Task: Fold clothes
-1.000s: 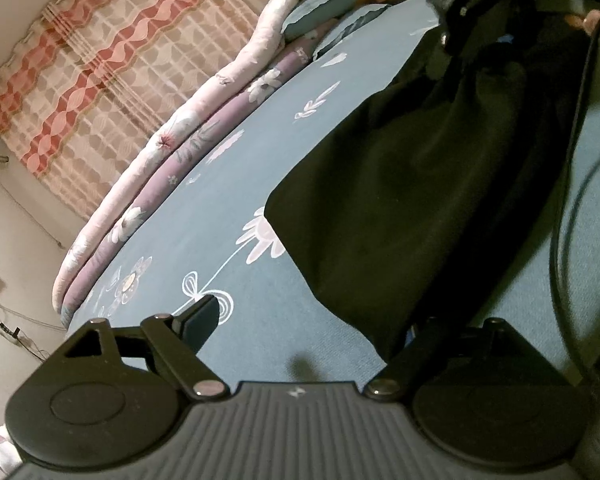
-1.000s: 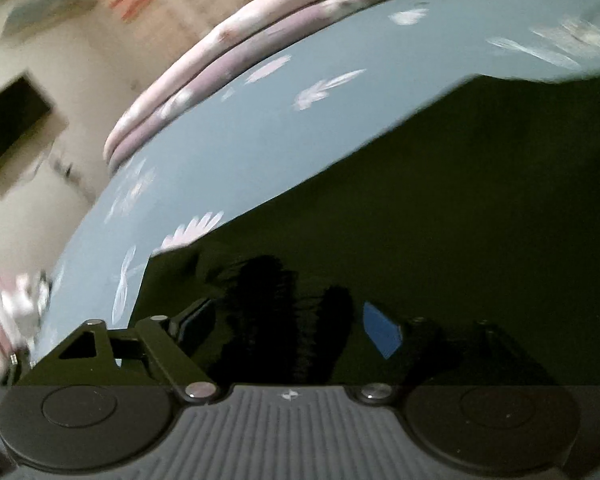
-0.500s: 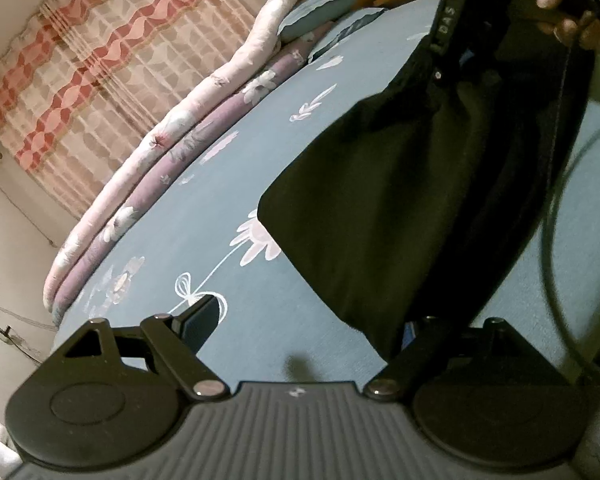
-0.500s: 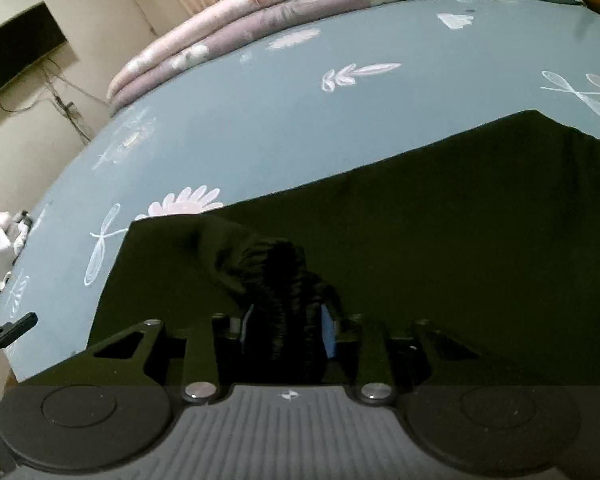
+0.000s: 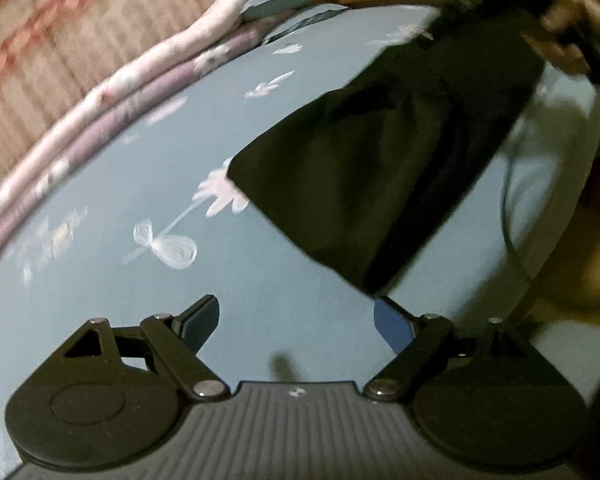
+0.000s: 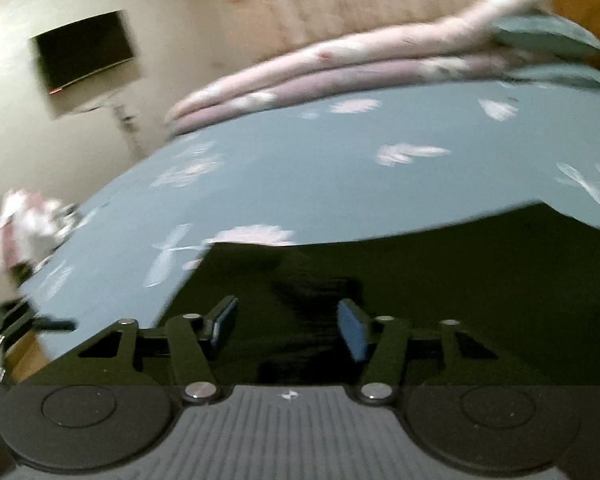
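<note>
so, blue bedsheet with white flower print point(image 5: 148, 280) fills both views, blurry. black cloth garment point(image 5: 360, 168) lies on it, right of centre in the left view, near and right in the right view point(image 6: 440, 272). left gripper point(image 5: 296, 320) jaws wide apart over bare sheet, right fingertip just beside the garment's near corner. right gripper point(image 6: 286, 322) jaws apart, empty, over the garment.

My view takes in a bed with a blue floral sheet point(image 5: 148, 280), black garment point(image 5: 364, 168) spread flat on it, pink and purple rolled quilts point(image 6: 340, 68) along the far edge, blue pillow point(image 6: 548, 36) beside them
</note>
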{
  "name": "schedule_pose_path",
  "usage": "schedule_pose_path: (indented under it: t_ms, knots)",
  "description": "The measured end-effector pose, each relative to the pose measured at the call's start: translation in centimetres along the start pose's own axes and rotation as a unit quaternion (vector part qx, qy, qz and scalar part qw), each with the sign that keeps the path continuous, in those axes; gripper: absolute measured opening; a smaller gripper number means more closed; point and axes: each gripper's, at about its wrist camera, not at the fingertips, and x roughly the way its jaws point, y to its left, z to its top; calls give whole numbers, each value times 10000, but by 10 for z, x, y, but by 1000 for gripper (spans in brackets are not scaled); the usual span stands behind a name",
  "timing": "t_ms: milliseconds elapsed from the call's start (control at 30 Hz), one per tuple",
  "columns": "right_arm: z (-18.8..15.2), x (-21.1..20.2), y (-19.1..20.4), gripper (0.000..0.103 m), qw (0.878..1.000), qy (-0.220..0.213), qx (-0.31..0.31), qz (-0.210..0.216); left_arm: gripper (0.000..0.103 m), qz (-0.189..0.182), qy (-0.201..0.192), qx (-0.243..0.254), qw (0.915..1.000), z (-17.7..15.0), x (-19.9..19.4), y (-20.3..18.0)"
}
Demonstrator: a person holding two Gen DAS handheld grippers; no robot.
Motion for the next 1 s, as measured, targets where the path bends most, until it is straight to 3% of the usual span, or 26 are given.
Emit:
schedule_pose_path:
  t_ms: [33,133,267,467,567,700,767,833,967,1000]
  knots:
    - [-1,2,10,27,9997,39,-204,123,85,-63,29,-174,9998,-1,-3,7]
    - [-9,16,36,25,9956,351,-841,239,85,-218,-62,-781,9967,5,-7,29]
    - [-33,45,47,25,9846,1072,-1356,-262,85,-728,-388,-1425,9863,26,5,54]
    - [-29,32,47,26,9892,783,-1215,-239,84,-1366,-748,-1613,9746,70,53,77]
    - [-21,33,47,26,9897,641,-1215,-393,84,-2011,-745,-1894,9582,84,88,84]
    - [-32,49,28,26,9904,889,-903,-547,84,-2627,-514,-2259,9366,90,131,89]
    - [-35,49,24,26,9925,792,-791,-489,84,-2764,-396,-2407,9296,87,148,92]
    - [-36,46,20,26,9942,743,-623,-464,84,-2693,-251,-2515,9293,82,163,94]
    - [-38,47,20,26,9957,664,-423,-485,84,-2834,-443,-2618,9215,78,174,106]
    - [-36,46,20,26,9962,632,-392,-463,84,-2761,-481,-2603,9240,80,172,108]
